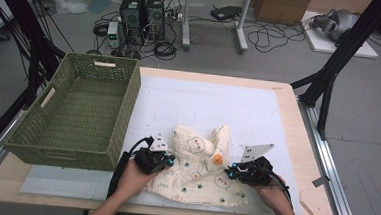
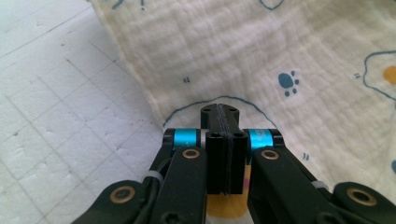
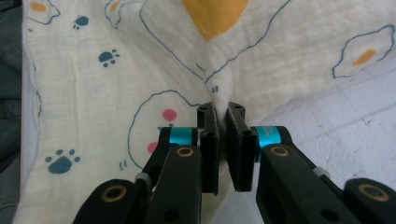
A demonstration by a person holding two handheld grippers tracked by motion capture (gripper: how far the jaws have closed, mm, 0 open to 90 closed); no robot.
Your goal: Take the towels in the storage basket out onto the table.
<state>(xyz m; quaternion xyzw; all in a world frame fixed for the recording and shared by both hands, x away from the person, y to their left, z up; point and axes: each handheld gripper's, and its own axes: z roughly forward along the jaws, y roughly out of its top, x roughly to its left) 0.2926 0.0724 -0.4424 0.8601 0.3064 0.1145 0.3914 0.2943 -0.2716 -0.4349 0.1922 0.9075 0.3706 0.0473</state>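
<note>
A cream muslin cloth (image 1: pixel 199 180) printed with eggs and paw prints lies crumpled on the white foam board (image 1: pixel 218 104), near the front edge. My left gripper (image 1: pixel 167 161) is at the cloth's left edge. In the left gripper view its jaws (image 2: pixel 219 109) stand pressed flat together over the cloth (image 2: pixel 261 56), with no fabric visible between the pads. My right gripper (image 1: pixel 229 172) is at the cloth's right side. In the right gripper view it (image 3: pixel 221 109) is shut on a raised fold of the cloth (image 3: pixel 93 88), pinched between the pads.
A green woven basket (image 1: pixel 128 113) stands on the table's left half, its right wall close to my left gripper. The wooden table edge (image 1: pixel 296 144) runs along the right. Computers and cables lie on the floor beyond the table.
</note>
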